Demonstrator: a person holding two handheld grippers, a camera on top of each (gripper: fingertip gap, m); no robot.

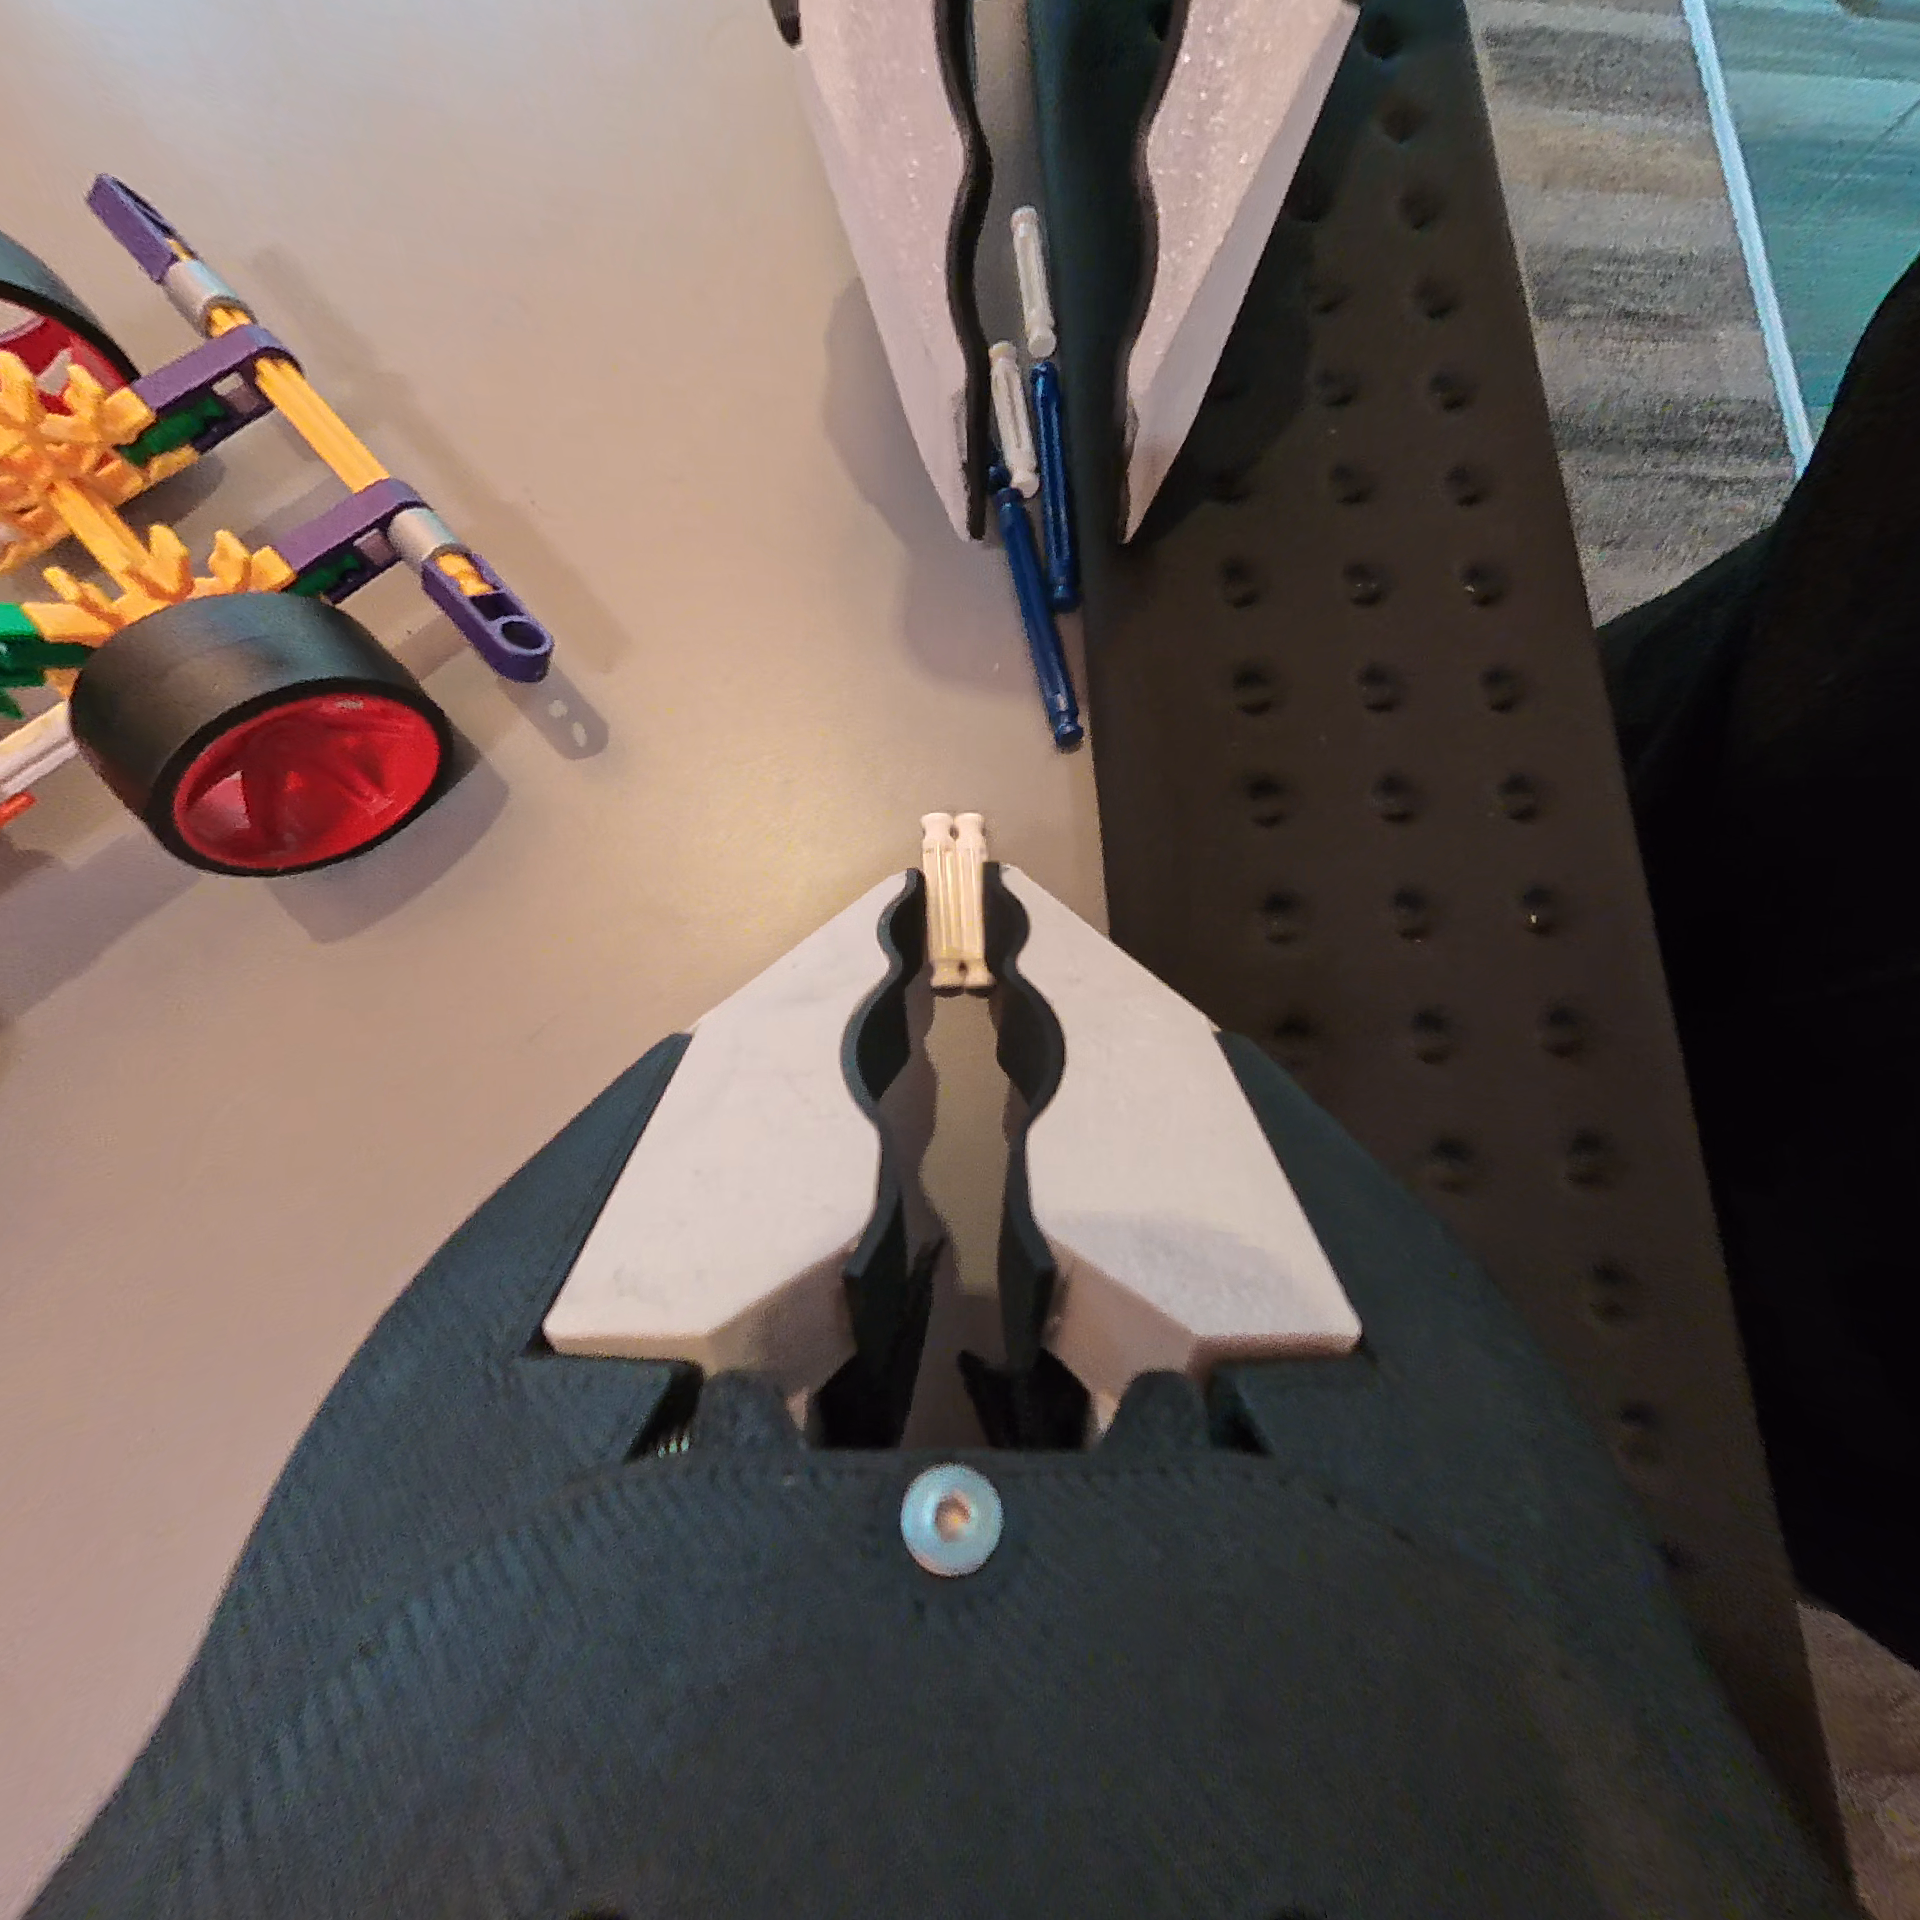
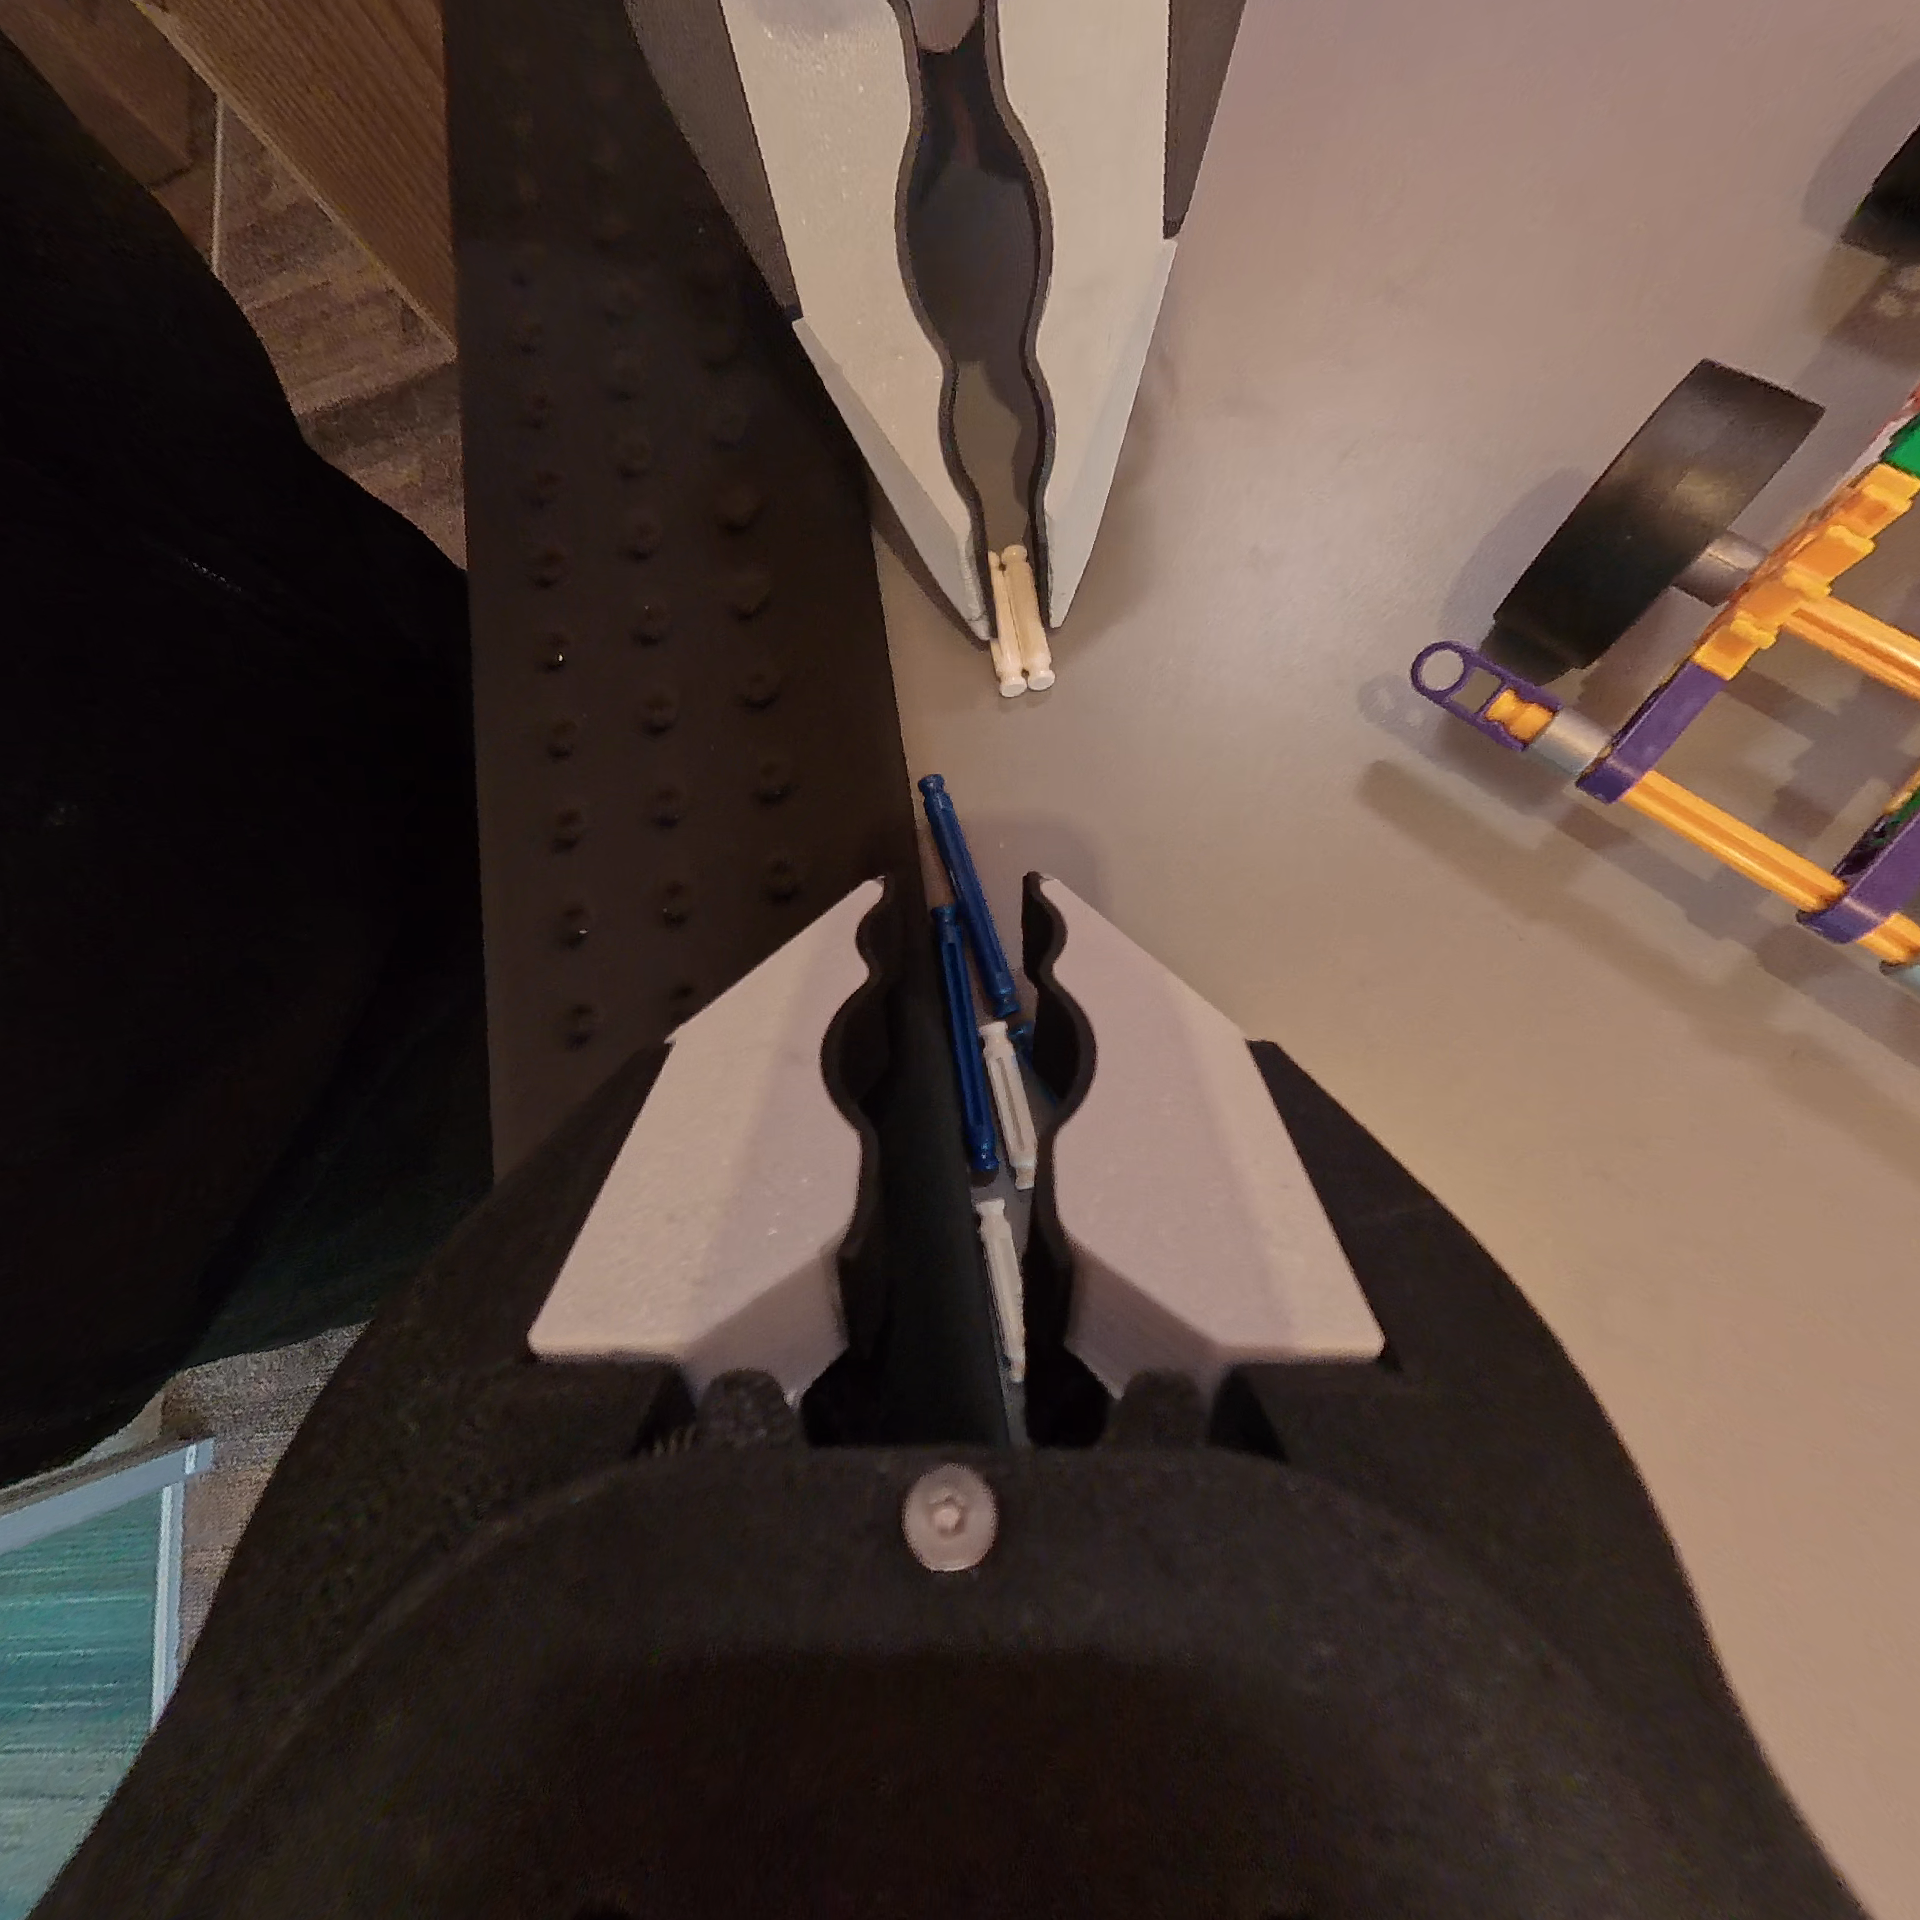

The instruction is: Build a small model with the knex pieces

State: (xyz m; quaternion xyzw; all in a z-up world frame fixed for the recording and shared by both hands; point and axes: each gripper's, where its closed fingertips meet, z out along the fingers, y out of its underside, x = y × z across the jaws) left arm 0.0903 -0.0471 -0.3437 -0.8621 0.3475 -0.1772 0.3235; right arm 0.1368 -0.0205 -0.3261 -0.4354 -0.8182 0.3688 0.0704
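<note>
Your left fingers (image 1: pixel 957 883) are clamped on two short white rods (image 1: pixel 957 902) held side by side, tips poking out just above the counter (image 1: pixel 623 364). Your right fingers (image 2: pixel 954 883) stand parted and empty, straddling loose blue rods (image 2: pixel 971 914) and white rods (image 2: pixel 1006 1107) along the black perforated strip (image 2: pixel 665 665). Farther off sits the wheeled construction-toy car (image 1: pixel 260 582); keep the pinch square so the pair doesn't twist.

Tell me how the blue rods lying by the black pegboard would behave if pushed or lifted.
The blue rods look like thin hard plastic, so probably stiff and very light. Being slim and round, they may roll or skid on the smooth table. They lie against the black pegboard edge and touch white rods, so a nudge would likely shift the whole cluster.
</note>
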